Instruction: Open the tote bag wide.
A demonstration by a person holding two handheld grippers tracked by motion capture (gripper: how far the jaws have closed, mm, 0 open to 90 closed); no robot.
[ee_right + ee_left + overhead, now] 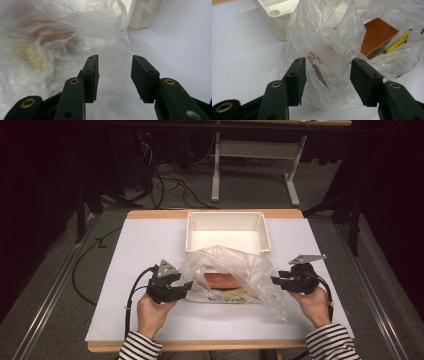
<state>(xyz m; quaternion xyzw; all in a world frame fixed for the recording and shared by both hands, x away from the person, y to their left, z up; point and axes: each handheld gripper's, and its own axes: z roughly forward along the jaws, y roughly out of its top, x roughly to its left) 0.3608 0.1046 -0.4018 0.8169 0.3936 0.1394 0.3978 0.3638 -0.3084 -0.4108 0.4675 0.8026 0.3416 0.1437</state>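
Clear plastic bag (227, 275), crumpled, lying on the white sheet (135, 255) over the table, near the front middle, just in front of the white tray (228, 231) and touching its near wall. Inside the bag: a brown flat box (220, 281) and something yellowish beside it. Left gripper (186, 285) at the bag's left edge, held in the left hand (152, 312); right gripper (275, 281) at the bag's right edge, held in the right hand (315, 302). Striped sleeves at the bottom edge.

From the left gripper view: jaws parted about halfway to wide, with bunched film of the bag (329, 50) standing in the gap between them. Pads not pressing on it; film loose, nothing gripped. Brown box (378, 35) visible through the bag at upper right, with yellow and green pieces (398, 42) next to it. Corner of the tray (275, 15) at upper left.

From the right gripper view: jaws parted about halfway, gap between them bare of film at the pads. Bag (62, 45) just ahead and to the left, blurred, with reddish-brown and yellow shapes showing through. Tray corner (145, 12) at the top right. No hold on anything.
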